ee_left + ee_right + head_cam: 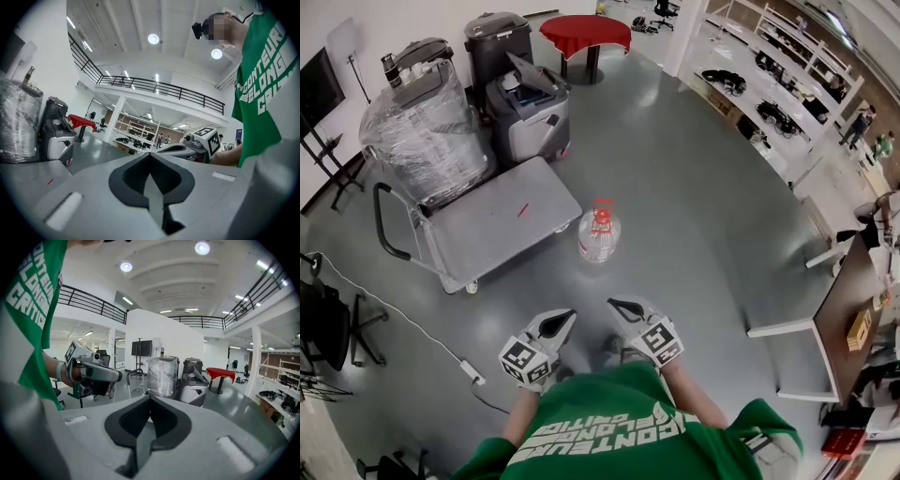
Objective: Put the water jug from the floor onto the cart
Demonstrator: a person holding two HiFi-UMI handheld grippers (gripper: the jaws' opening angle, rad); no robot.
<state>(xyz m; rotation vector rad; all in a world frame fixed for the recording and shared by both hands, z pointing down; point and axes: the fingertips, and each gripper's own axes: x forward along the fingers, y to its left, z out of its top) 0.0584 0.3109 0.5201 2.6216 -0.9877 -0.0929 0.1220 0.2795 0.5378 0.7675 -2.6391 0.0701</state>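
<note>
jug (599, 236) sits on the floor, cart (487, 230) at its 9 o'clock
left gripper (566, 317) and right gripper (615, 304) both closed on nothing

A red-draped table (584, 34) stands behind a grey machine (528, 117)

Shirt lettering, left gripper view: the green shirt (262, 89) is showing white block capitals, "CONTEUR" over "BELONG", with a third line cut off.
Shirt lettering, right gripper view: "LONG" over "CRITIQ" is showing, both cut off by the fabric's edge.
Shirt lettering, head view: the same print is appearing upside down.
Jug label: the water jug (600, 234) is wearing a red label, too small to read.
Marker cubes (523, 358): these are showing black-and-white square patterns, no letters.
</note>
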